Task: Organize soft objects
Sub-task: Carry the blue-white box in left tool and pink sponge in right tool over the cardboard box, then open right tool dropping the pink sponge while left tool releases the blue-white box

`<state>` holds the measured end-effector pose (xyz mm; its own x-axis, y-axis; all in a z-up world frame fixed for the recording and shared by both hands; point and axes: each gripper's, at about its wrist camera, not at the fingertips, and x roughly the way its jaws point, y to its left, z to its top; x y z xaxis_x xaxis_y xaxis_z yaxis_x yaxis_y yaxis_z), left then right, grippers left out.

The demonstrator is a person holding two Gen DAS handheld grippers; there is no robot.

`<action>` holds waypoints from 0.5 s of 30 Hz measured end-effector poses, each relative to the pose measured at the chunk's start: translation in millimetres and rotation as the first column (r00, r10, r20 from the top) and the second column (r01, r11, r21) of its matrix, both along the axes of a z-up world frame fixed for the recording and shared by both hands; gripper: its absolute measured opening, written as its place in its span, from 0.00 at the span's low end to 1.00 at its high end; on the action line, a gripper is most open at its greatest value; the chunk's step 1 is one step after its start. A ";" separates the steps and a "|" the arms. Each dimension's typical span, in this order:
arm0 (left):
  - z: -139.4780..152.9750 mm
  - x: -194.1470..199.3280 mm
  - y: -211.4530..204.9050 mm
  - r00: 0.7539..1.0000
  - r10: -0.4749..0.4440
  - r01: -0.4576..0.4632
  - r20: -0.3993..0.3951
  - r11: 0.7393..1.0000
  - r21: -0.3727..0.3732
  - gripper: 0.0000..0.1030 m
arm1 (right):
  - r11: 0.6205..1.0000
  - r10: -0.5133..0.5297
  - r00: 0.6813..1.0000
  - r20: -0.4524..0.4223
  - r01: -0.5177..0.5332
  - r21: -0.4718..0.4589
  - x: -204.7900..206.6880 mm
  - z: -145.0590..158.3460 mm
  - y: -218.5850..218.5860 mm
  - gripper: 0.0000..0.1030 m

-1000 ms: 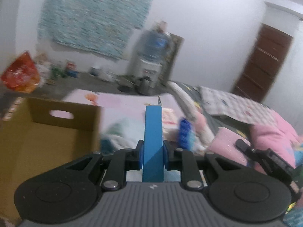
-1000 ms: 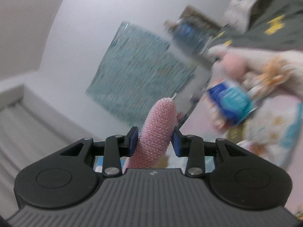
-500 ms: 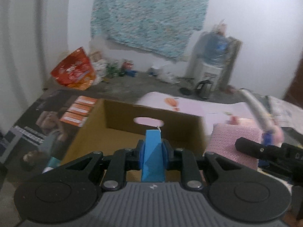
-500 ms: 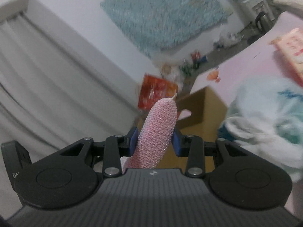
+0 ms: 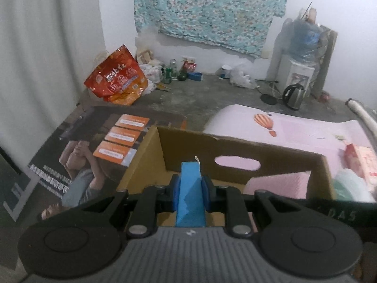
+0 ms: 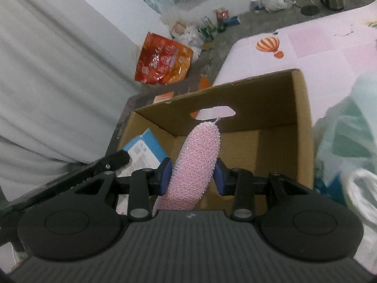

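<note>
My left gripper (image 5: pixel 191 189) is shut on a blue pack (image 5: pixel 189 176) that stands upright between its pads, just above the near side of an open cardboard box (image 5: pixel 235 148). My right gripper (image 6: pixel 192 176) is shut on a pink knobbly soft pad (image 6: pixel 200 146), held over the same box (image 6: pixel 304 118). In the right wrist view the blue pack (image 6: pixel 143 151) shows at the box's left, with a left gripper finger (image 6: pixel 113 160) beside it. In the left wrist view the pink pad (image 5: pixel 278 184) fills the box's right side. The box floor that shows is bare.
A pink mat with a balloon print (image 5: pixel 294 129) lies behind the box. A pale green plastic bag (image 6: pixel 348 141) sits right of it. A printed poster (image 5: pixel 94 146), a red-orange bag (image 5: pixel 117 80), a kettle (image 5: pixel 293 95) and a water dispenser (image 5: pixel 304 47) stand around; a white curtain hangs at the left.
Both grippers swung left, away from the bedding and toys, and tipped down over the cardboard box. Each kept its hold, the left on the blue pack and the right on the pink pad.
</note>
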<state>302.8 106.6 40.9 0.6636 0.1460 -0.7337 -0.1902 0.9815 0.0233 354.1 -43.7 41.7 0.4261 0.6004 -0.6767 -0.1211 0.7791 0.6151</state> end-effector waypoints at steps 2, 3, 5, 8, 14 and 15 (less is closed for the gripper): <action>-4.7 9.5 -3.5 1.000 0.003 -0.003 -0.004 1.000 0.023 0.20 | 1.000 0.008 1.000 -0.017 -0.008 -0.002 7.7 -7.4 -0.3 0.35; -6.3 13.0 -5.6 1.000 0.004 -0.004 -0.004 0.999 0.032 0.20 | 1.000 0.012 1.000 -0.027 -0.012 -0.002 9.9 -9.4 5.8 0.35; -11.2 21.1 -8.7 1.000 0.004 -0.004 -0.005 0.999 0.050 0.20 | 1.000 0.015 0.999 -0.050 -0.015 0.004 10.1 -19.1 -3.8 0.35; -18.9 30.4 -9.7 1.000 0.006 -0.006 -0.007 0.998 0.063 0.20 | 1.000 0.012 0.996 -0.091 -0.010 0.023 17.6 -34.3 -8.3 0.35; -30.9 41.8 -6.4 1.000 0.022 -0.021 -0.012 0.996 0.084 0.20 | 0.995 0.006 0.991 -0.132 0.007 0.096 33.2 -54.0 -6.1 0.37; -32.4 43.3 -4.6 1.000 0.026 -0.024 -0.015 0.996 0.084 0.20 | 0.994 0.003 0.991 -0.135 0.012 0.111 31.9 -55.0 -6.0 0.37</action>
<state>346.2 102.0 8.5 0.6469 0.2239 -0.7290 -0.2137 0.9709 0.1086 386.0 -49.8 -13.3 0.3381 0.6733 -0.6575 -0.0279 0.7056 0.7081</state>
